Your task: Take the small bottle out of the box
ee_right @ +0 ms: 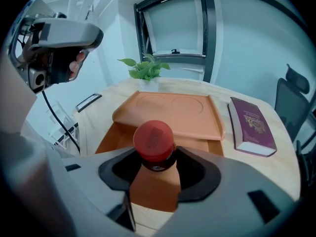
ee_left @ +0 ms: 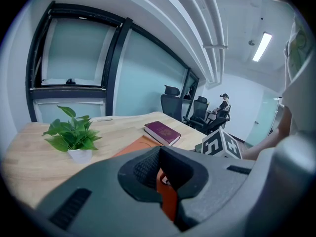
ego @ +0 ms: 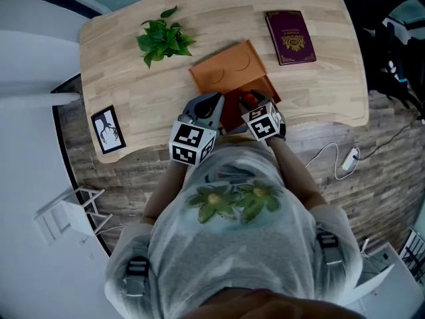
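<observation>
An orange box [ego: 229,68] lies open on the wooden table [ego: 133,78], its lid folded back [ee_right: 173,110]. The small bottle [ee_right: 154,141] has a red cap [ego: 247,99] and stands upright over the box's open tray. My right gripper [ee_right: 154,164] is shut on the bottle's neck just under the cap. In the head view the right gripper [ego: 255,106] sits over the box's near end. My left gripper [ee_left: 160,174] is shut on the box's orange near wall [ee_left: 168,201]. From above, the left gripper [ego: 218,117] is at the box's near left edge.
A potted green plant [ego: 163,40] stands at the back left, and a maroon book [ego: 290,37] lies to the right of the box. A framed picture [ego: 108,129] lies at the table's front left corner. A cable and plug [ego: 348,158] lie on the floor to the right.
</observation>
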`<action>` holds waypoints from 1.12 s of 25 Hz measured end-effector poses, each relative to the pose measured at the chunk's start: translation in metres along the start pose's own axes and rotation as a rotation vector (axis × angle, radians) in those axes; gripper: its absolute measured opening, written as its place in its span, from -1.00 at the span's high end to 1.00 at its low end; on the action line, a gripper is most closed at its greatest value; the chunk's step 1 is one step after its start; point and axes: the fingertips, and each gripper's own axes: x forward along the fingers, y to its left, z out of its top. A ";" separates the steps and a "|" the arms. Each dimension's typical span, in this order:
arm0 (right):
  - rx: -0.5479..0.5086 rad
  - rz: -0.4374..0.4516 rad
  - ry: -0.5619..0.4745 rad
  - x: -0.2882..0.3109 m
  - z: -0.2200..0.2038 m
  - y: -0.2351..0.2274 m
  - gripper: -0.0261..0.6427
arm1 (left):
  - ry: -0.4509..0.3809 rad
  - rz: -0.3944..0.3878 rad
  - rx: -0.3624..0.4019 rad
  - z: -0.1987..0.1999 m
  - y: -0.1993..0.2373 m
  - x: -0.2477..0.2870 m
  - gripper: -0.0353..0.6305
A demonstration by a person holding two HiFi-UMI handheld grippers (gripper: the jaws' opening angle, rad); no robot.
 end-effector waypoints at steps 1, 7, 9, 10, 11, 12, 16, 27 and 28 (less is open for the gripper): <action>0.002 -0.001 -0.003 -0.002 0.001 0.000 0.26 | 0.000 0.000 0.000 0.000 0.000 0.000 0.88; 0.002 -0.002 -0.024 -0.009 0.006 0.002 0.26 | -0.004 0.000 0.000 -0.002 -0.002 -0.003 0.88; 0.001 -0.003 -0.028 -0.011 0.007 0.002 0.26 | -0.004 0.001 0.000 -0.002 -0.001 -0.003 0.88; 0.001 -0.004 -0.031 -0.012 0.008 0.003 0.26 | -0.005 0.001 0.001 -0.002 -0.001 -0.004 0.88; 0.001 -0.004 -0.034 -0.014 0.009 0.003 0.26 | -0.005 0.002 0.002 -0.002 -0.001 -0.004 0.88; 0.001 -0.004 -0.037 -0.015 0.010 0.003 0.26 | -0.006 0.002 0.002 -0.002 -0.001 -0.005 0.88; 0.002 -0.002 -0.060 -0.024 0.017 0.004 0.26 | -0.007 0.000 0.003 -0.001 -0.002 -0.005 0.88; 0.001 0.009 -0.115 -0.052 0.036 0.010 0.26 | -0.023 -0.005 0.006 0.002 -0.004 -0.005 0.88; 0.000 0.010 -0.117 -0.054 0.037 0.011 0.26 | -0.024 -0.004 0.005 0.002 -0.004 -0.005 0.88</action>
